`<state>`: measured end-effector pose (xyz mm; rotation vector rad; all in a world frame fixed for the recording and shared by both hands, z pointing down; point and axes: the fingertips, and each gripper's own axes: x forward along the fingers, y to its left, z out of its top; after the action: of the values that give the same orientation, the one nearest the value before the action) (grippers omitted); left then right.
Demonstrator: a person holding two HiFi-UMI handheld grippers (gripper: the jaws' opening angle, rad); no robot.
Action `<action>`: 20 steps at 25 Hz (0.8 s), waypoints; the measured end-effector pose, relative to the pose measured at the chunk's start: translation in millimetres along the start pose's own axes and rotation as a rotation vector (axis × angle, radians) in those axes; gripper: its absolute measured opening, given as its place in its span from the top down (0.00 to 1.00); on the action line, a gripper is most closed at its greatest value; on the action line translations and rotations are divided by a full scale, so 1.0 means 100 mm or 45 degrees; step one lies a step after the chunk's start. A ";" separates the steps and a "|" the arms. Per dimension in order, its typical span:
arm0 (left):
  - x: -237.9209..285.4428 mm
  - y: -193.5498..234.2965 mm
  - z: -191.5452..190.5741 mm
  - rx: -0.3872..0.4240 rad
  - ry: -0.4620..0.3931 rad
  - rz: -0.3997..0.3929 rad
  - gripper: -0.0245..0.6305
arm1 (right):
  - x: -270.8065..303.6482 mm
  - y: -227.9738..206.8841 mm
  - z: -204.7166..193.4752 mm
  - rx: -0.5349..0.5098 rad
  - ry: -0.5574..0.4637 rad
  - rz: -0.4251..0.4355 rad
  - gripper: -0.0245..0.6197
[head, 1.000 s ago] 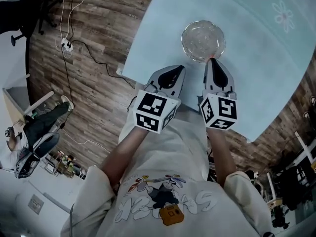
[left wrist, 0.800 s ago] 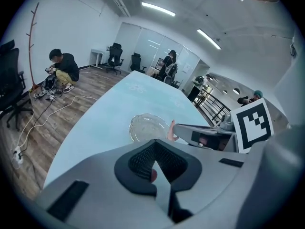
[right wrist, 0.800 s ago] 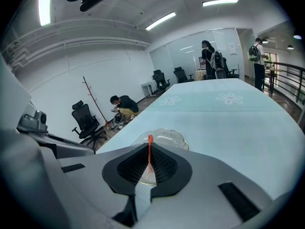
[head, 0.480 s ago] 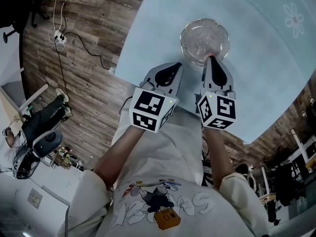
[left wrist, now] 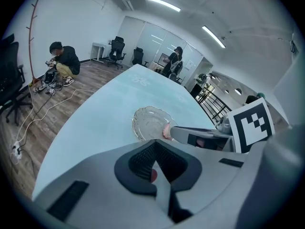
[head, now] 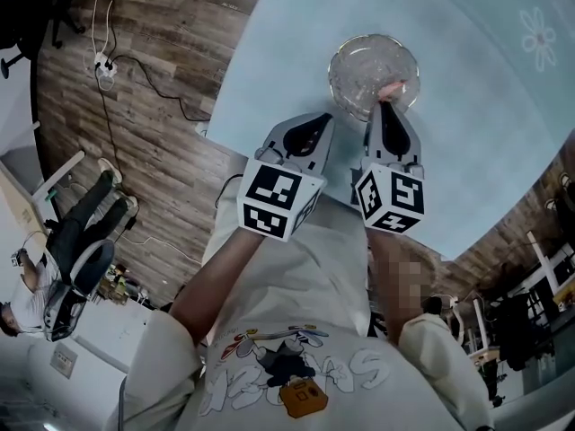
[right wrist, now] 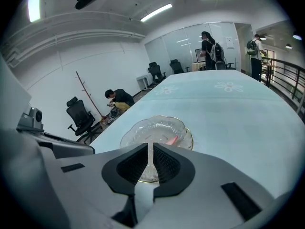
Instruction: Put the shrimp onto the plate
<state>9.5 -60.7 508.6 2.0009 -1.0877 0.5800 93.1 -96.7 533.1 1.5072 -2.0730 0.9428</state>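
Observation:
A clear glass plate (head: 359, 61) stands on the pale blue table (head: 485, 115) near its front edge. A pink shrimp (head: 392, 89) lies in the plate's near right part, also seen in the right gripper view as the shrimp (right wrist: 172, 140) on the plate (right wrist: 143, 128). My right gripper (head: 384, 106) hovers at the plate's near rim, its jaws parted by a narrow slit (right wrist: 150, 144) with nothing in it. My left gripper (head: 314, 124) hangs over the table edge left of the plate, shut (left wrist: 155, 147); a small reddish patch shows between its pads, unclear what.
The table's front edge runs just under both grippers, with wooden floor, cables and a power strip (head: 101, 64) to the left. People and office chairs (right wrist: 78, 116) are far off in the room. A flower print (head: 537, 34) marks the tabletop at the right.
The shrimp was at my right gripper's tip before; now it lies on the plate just past the tip. The right gripper moved slightly toward the plate. The left gripper stayed put.

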 end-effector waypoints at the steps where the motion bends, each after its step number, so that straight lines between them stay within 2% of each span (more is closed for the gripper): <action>1: 0.00 -0.01 0.01 0.004 -0.001 -0.003 0.95 | -0.01 0.00 0.00 -0.001 -0.001 -0.002 0.90; 8: -0.10 -0.07 0.09 0.049 -0.016 -0.026 0.95 | -0.16 0.09 0.00 0.022 0.016 0.027 0.91; 11: -0.20 -0.13 0.15 0.081 -0.038 -0.036 0.95 | -0.27 0.17 0.09 0.036 -0.029 0.052 0.93; 15: -0.31 -0.22 0.25 0.131 -0.062 -0.051 0.95 | -0.40 0.31 0.24 -0.013 -0.084 0.098 0.93; 20: -0.49 -0.26 0.37 0.183 -0.111 -0.070 0.95 | -0.53 0.38 0.46 -0.015 -0.145 0.074 0.93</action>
<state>6.5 -57.0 441.7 2.1915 -1.0652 0.5608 77.6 -87.1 455.0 1.5350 -2.2086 0.8826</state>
